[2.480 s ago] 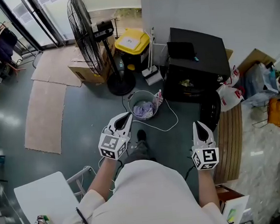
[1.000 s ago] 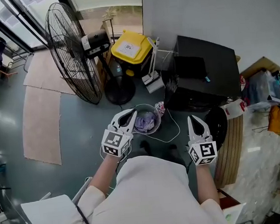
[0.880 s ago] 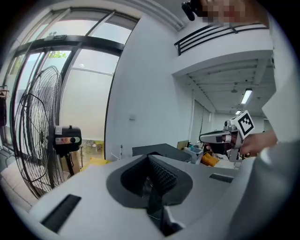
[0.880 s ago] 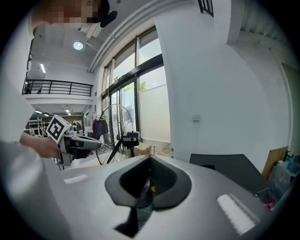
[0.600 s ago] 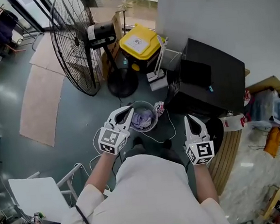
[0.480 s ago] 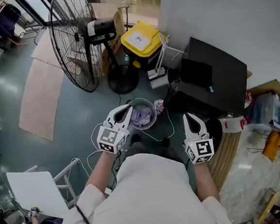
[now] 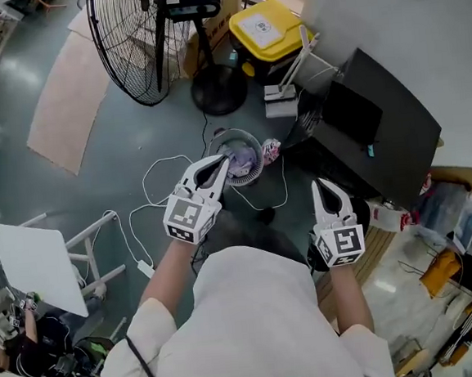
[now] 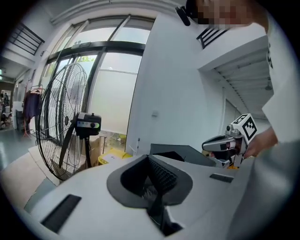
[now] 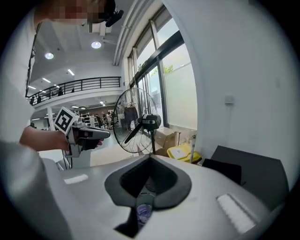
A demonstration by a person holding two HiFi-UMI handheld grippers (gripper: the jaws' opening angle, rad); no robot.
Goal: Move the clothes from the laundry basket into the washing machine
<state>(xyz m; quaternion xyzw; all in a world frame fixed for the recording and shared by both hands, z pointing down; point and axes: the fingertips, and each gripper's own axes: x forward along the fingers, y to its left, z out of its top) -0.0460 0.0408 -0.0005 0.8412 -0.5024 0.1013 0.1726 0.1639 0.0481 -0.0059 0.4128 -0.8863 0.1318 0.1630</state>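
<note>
Jaws of left gripper [image 7: 222, 159] pressed together, nothing between them. Right gripper [image 7: 321, 184] likewise closed and empty. In head view, left tip overlaps near rim of laundry basket [image 7: 254, 138]. Lilac clothes [image 7: 242, 160] lie inside basket, which sits on grey floor beside black box-shaped appliance [image 7: 378, 122]. Standing fan [image 7: 136, 36] beyond.

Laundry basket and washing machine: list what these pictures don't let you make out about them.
Basket, head view: near rim hidden behind the left gripper; clothes too small to count.
Washing machine, head view: front dark, seen steeply from above; door open or shut unclear.
Left gripper view: basket hidden under the gripper's own body.
</note>
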